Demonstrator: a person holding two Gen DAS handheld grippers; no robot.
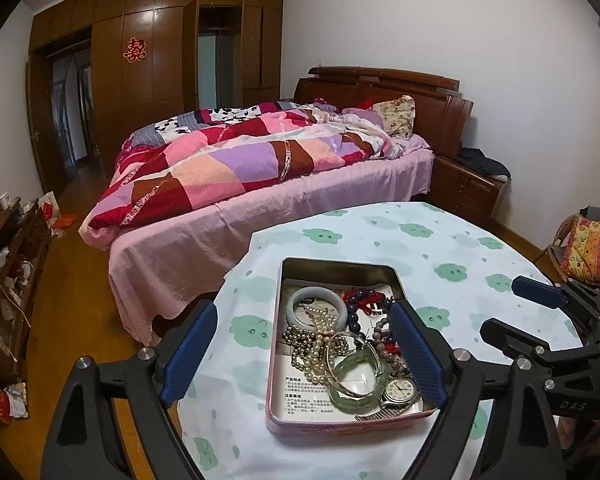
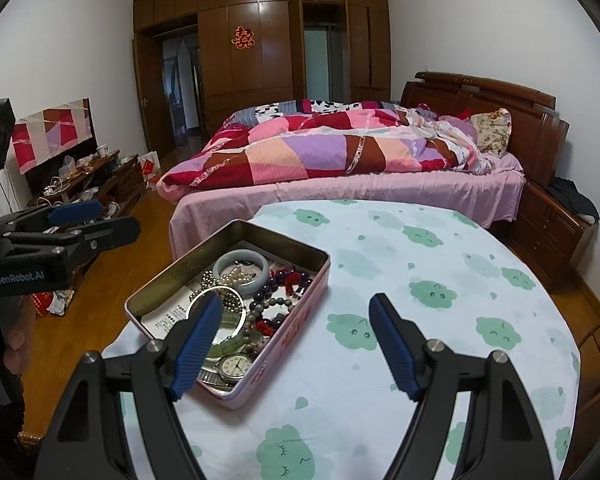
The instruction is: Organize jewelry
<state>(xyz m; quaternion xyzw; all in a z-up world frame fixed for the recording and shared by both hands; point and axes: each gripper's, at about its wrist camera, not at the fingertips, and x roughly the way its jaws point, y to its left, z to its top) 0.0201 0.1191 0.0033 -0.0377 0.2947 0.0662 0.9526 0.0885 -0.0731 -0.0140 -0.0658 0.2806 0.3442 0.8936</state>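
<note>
A pink tin box [image 1: 274,360] [image 2: 288,344] with a gold inside sits on the round table. It holds a pale jade bangle [image 1: 300,296] [image 2: 224,260], a pearl strand [image 1: 318,340], dark bead bracelets [image 2: 276,304], red coral pieces [image 1: 366,300], a thin silver bangle [image 2: 242,316], green glass pieces [image 1: 356,384] and a wristwatch [image 1: 400,390] [image 2: 234,364]. My left gripper [image 1: 304,312] is open and empty, hovering over the tin. My right gripper [image 2: 296,302] is open and empty above the tin's right wall; it also shows in the left wrist view [image 1: 500,308].
The table wears a white cloth with green cloud prints [image 2: 432,292]. Behind it stands a bed [image 1: 260,184] with a patchwork quilt. A cluttered low cabinet [image 2: 92,184] lines the left wall. A chair with a colourful cushion [image 1: 592,248] is at the right.
</note>
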